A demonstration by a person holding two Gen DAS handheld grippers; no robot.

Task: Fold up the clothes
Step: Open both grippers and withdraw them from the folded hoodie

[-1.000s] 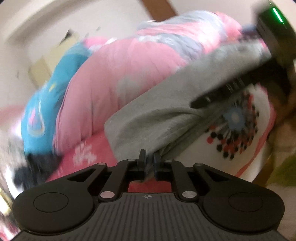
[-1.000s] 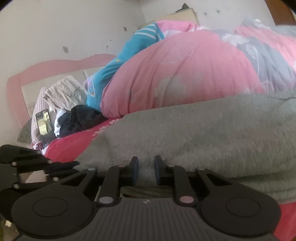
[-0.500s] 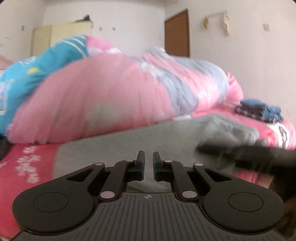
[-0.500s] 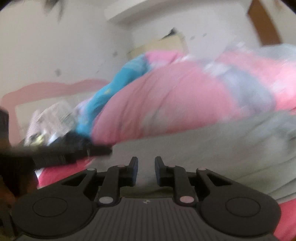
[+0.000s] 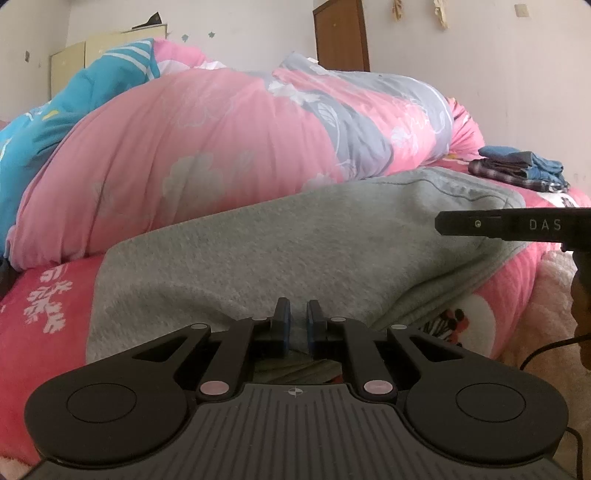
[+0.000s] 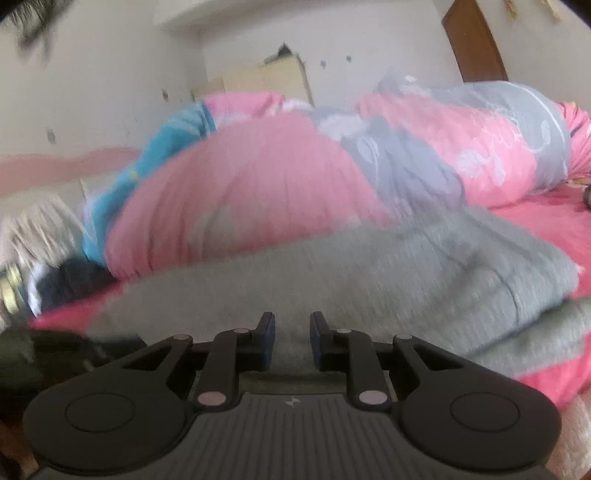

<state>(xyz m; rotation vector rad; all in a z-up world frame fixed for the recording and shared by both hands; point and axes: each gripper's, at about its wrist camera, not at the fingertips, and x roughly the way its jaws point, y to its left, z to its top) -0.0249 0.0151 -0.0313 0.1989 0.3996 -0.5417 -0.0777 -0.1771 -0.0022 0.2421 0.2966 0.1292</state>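
A grey fleece garment [image 5: 295, 243] lies folded on the pink bed sheet [image 5: 48, 295], in front of a big pink and grey duvet [image 5: 229, 122]. My left gripper [image 5: 298, 314] is at the garment's near edge with its jaws a narrow gap apart and nothing between them. My right gripper [image 6: 292, 325] is at the near edge of the same garment [image 6: 332, 273], jaws a little apart and empty. The right gripper's body [image 5: 517, 225] shows at the right of the left wrist view, above the garment.
A small stack of folded blue and plaid clothes [image 5: 517, 166] lies at the far right of the bed. A blue quilt [image 5: 74, 88] and dark clothes [image 6: 70, 277] lie at the left near the pink headboard [image 6: 55, 166]. A brown door [image 5: 341, 35] is behind.
Both grippers let the grey garment down flat on the bed and levelled out. The right gripper's jaws have opened wider. The right view is blurred by motion.
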